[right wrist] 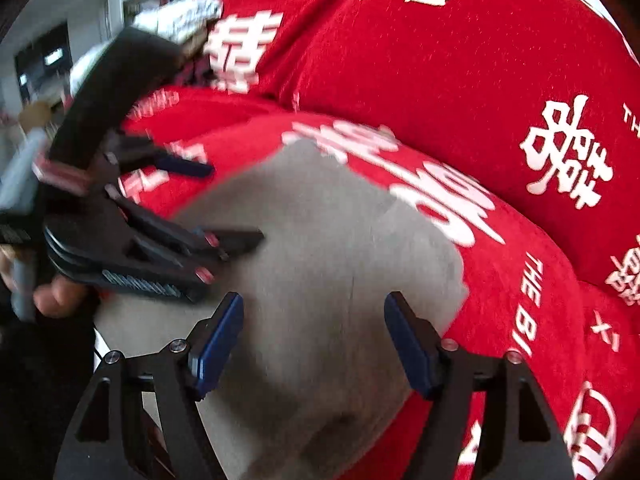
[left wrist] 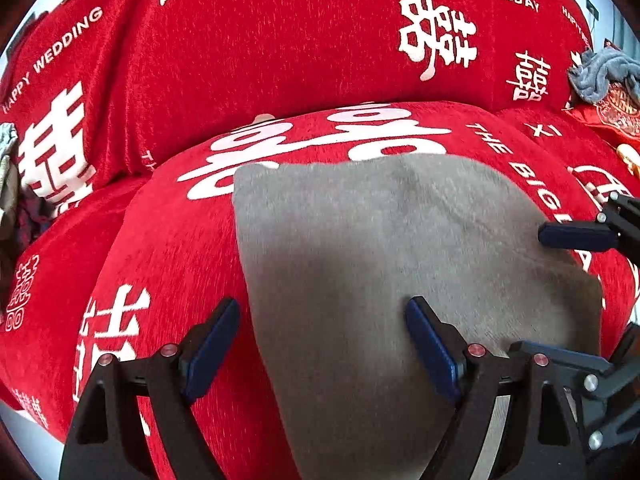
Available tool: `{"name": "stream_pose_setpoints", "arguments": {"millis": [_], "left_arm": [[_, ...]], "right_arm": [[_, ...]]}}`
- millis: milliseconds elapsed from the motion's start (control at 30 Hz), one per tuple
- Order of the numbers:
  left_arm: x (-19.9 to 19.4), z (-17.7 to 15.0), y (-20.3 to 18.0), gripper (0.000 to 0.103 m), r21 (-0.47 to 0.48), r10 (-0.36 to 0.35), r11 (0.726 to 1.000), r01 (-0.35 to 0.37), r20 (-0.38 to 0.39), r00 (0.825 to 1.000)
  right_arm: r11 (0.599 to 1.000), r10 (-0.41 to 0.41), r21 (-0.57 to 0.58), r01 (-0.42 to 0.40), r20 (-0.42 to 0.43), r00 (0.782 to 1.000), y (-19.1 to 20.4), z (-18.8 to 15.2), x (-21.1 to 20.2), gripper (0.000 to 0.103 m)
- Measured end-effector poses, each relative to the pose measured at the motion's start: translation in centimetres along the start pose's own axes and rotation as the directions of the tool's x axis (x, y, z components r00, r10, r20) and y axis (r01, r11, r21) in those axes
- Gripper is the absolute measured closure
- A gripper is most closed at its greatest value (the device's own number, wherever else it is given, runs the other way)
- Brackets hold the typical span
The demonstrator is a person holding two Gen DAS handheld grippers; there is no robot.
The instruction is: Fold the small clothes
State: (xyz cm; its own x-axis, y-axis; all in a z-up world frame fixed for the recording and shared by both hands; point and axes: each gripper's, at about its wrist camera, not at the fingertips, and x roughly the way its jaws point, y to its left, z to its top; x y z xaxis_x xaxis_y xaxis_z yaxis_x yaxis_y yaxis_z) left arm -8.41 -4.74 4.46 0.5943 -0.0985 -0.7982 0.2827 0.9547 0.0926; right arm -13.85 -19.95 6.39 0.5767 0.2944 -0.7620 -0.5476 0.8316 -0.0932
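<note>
Blue-padded fingers of the left gripper (left wrist: 322, 346) stand wide apart with nothing between them; its right finger hangs over the grey cloth (left wrist: 400, 264) while its left finger hangs over the red sofa cover (left wrist: 168, 240) just past the cloth's left edge. Whether either pad touches the fabric cannot be told. In the right wrist view, the right gripper (right wrist: 314, 344) is spread just as wide and grips nothing, both fingers poised over the same grey cloth (right wrist: 320, 260) near its near edge.

That cloth lies flat on the seat cushion of the sofa, a rough rectangle with one far corner slightly raised and a faint crease running down its middle. Its near end passes under both tools and out of view. From the left wrist camera, the right gripper's finger (left wrist: 576, 236) enters at the cloth's right edge. From the right wrist camera, the left gripper (right wrist: 168, 208) is blurred, and a bare fingertip shows below it.

A crumpled blue-grey garment (left wrist: 604, 76) lies at the sofa's far right, partly cut off. Pale patterned fabric (right wrist: 184, 20) at the far left is too smeared to identify.
</note>
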Motion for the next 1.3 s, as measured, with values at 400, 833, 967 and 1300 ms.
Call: {"name": "stream_pose_setpoints", "arguments": {"millis": [400,833,967,1300], "left_arm": [[-3.2,-2.6,-0.2,0.017,-0.032,-0.017,0.999,0.019,0.045,0.999],[-4.7,-5.4,-0.4,0.017,-0.024,0.007,1.000,-0.006,0.052,0.999],[-3.9,-6.5,-0.7,0.017,-0.015,0.017,1.000,-0.017,0.022,1.000],[-3.8,-2.8,1.2,0.017,-0.139,0.004,0.990,0.004,0.060,0.998]], "right_arm": [[0.995,-0.102,0.005,0.102,0.055,0.993,2.2,-3.9,-4.7,0.028],[1.000,0.000,0.007,-0.001,0.043,0.999,6.4,-5.7,-3.0,0.028],[0.996,0.000,0.094,-0.001,0.013,1.000,4.9,-7.1,-2.5,0.028],[0.988,-0.018,0.156,0.003,0.093,0.996,2.4,-2.3,-3.4,0.028]]}}
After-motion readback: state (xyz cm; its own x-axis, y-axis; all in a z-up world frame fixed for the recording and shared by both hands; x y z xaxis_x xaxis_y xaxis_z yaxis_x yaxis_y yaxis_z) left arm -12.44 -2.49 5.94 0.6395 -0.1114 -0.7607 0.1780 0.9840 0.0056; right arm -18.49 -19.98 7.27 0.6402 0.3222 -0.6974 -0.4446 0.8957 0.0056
